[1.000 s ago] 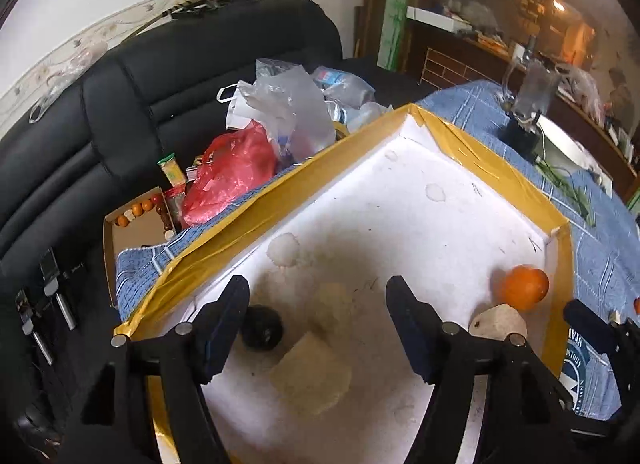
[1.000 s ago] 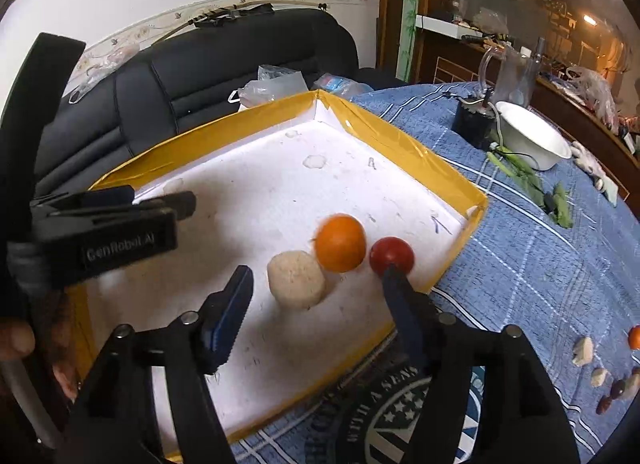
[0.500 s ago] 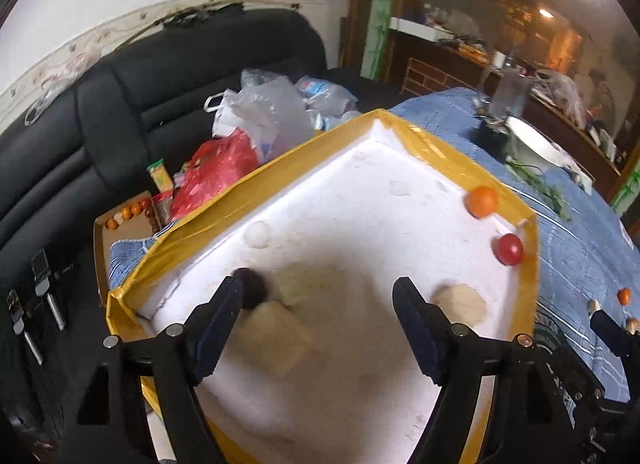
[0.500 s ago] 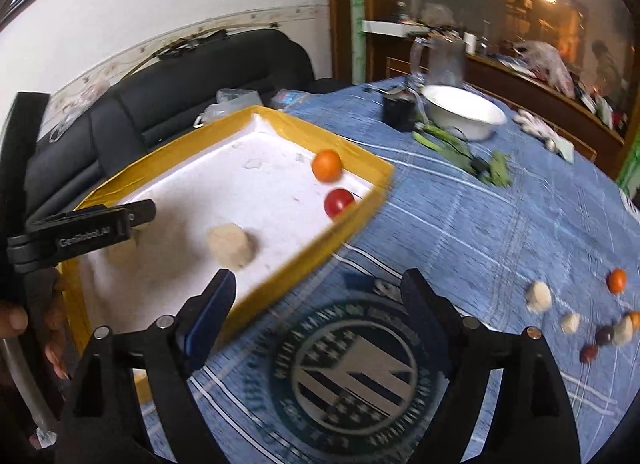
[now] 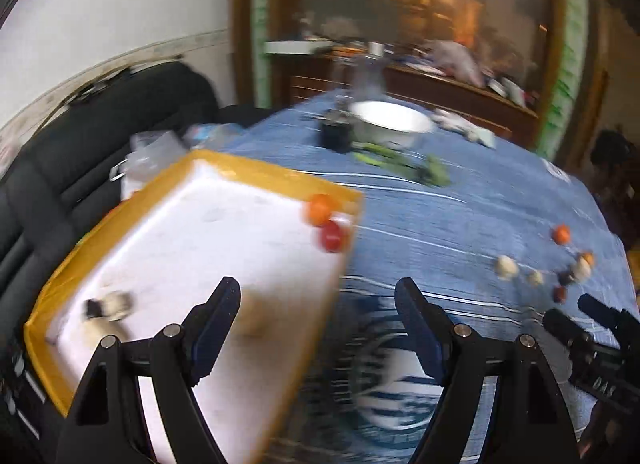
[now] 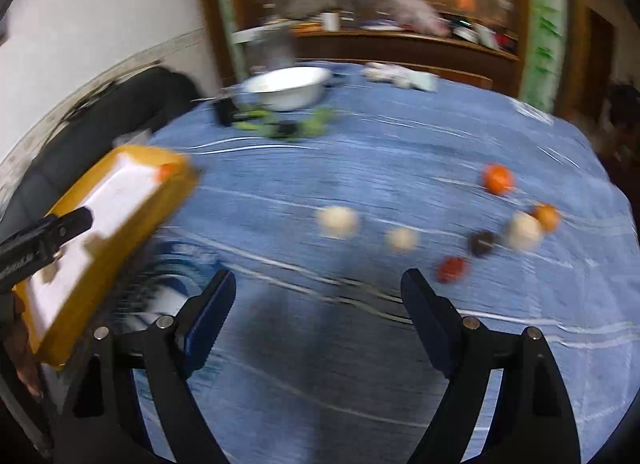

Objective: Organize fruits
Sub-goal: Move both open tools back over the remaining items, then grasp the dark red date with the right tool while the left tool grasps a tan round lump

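My right tongs (image 6: 318,312) sit at the bottom of the right wrist frame, spread wide with nothing between them, over the blue striped cloth on the tabletop (image 6: 360,151); my left tongs (image 5: 318,320) are spread and empty too, straddling the near edge of the shallow white foam tray with yellow taped rim (image 5: 260,173). The loose fruits lie ahead and to the right of the right tongs, in the right middle of that frame: a small red round fruit (image 6: 452,268) nearest, then a dark round one (image 6: 481,242), two pale round pieces (image 6: 338,221) further left, a larger pale ball (image 6: 523,230) touching a small orange fruit (image 6: 546,216), and a bigger orange fruit (image 6: 498,178) furthest off. I judge the right side is clearly nearer to this cluster, and the round shapes give no long axis to line up with. The tray lies at the left, already holding an orange fruit (image 5: 320,205) and a red tomato-like fruit (image 5: 332,238) touching in its far corner. Both views are motion-blurred, so I cannot identify the pale pieces, nor the smeared dark and pale items at the tray's near left. Beyond stand a white bowl (image 6: 286,87) and green stalks (image 6: 280,125).
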Tool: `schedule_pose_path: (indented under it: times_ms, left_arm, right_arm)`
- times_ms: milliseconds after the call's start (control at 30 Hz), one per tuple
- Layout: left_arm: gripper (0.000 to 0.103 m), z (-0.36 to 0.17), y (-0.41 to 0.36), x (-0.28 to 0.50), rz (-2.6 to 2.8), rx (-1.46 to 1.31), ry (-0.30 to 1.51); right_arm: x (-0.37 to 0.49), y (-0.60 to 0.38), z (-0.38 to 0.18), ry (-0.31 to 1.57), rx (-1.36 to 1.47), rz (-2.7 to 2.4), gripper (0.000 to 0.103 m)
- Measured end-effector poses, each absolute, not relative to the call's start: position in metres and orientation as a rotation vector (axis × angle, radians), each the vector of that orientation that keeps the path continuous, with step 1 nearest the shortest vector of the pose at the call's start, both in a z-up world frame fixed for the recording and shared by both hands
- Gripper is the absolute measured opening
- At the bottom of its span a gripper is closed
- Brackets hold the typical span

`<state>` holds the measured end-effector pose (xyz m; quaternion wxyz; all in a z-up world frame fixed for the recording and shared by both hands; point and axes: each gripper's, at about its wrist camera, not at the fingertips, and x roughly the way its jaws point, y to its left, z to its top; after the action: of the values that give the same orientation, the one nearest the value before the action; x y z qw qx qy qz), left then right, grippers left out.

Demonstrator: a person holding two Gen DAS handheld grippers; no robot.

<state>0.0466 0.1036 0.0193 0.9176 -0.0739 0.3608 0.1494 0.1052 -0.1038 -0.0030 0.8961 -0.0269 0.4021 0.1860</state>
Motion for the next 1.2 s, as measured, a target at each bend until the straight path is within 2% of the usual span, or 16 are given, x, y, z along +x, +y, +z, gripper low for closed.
schedule_pose_path:
  times_ms: [267, 400, 633, 767, 800, 867, 933, 1000, 1033, 1067, 1100, 1167, 1200]
  left_arm:
    - [0.079, -0.001, 0.029, 0.095, 0.165, -0.002, 0.791]
    - [0.079, -0.011, 0.009, 0.113, 0.127, 0.030, 0.811]
    - [0.079, -0.023, -0.009, 0.140, 0.069, 0.038, 0.831]
    - [0.079, -0.028, -0.018, 0.152, 0.038, 0.044, 0.827]
    - [0.079, -0.030, -0.019, 0.154, 0.029, 0.043, 0.827]
    - [0.079, -0.031, -0.023, 0.160, 0.020, 0.046, 0.827]
    - [0.079, -0.036, -0.027, 0.166, 0.010, 0.050, 0.841]
    - [0.075, -0.039, -0.031, 0.169, -0.006, 0.050, 0.854]
    - [0.070, -0.042, -0.034, 0.169, -0.014, 0.053, 0.861]
    - [0.060, -0.045, -0.036, 0.172, -0.018, 0.068, 0.873]
    - [0.056, -0.048, -0.039, 0.174, -0.027, 0.079, 0.893]
    - [0.032, -0.047, -0.039, 0.175, -0.066, 0.046, 0.897]
    - [0.028, -0.046, -0.042, 0.175, -0.080, 0.047, 0.895]
  right_arm:
    - [0.127, -0.171, -0.023, 0.888, 0.003, 0.231, 0.084]
    - [0.140, -0.175, -0.031, 0.911, 0.002, 0.222, 0.073]
    - [0.166, -0.169, -0.040, 0.933, 0.015, 0.222, 0.062]
    - [0.175, -0.160, -0.045, 0.941, -0.006, 0.231, 0.045]
    - [0.175, -0.158, -0.045, 0.933, -0.025, 0.227, 0.037]
    - [0.176, -0.157, -0.045, 0.928, -0.042, 0.219, 0.031]
    - [0.176, -0.160, -0.045, 0.928, -0.033, 0.226, 0.030]
    - [0.175, -0.164, -0.045, 0.927, -0.026, 0.231, 0.030]
    - [0.175, -0.165, -0.045, 0.926, -0.025, 0.232, 0.030]
    - [0.173, -0.166, -0.045, 0.925, -0.022, 0.234, 0.030]
    - [0.173, -0.167, -0.045, 0.924, -0.017, 0.236, 0.030]
    - [0.172, -0.169, -0.045, 0.921, -0.010, 0.238, 0.030]
    - [0.172, -0.169, -0.045, 0.920, -0.007, 0.241, 0.030]
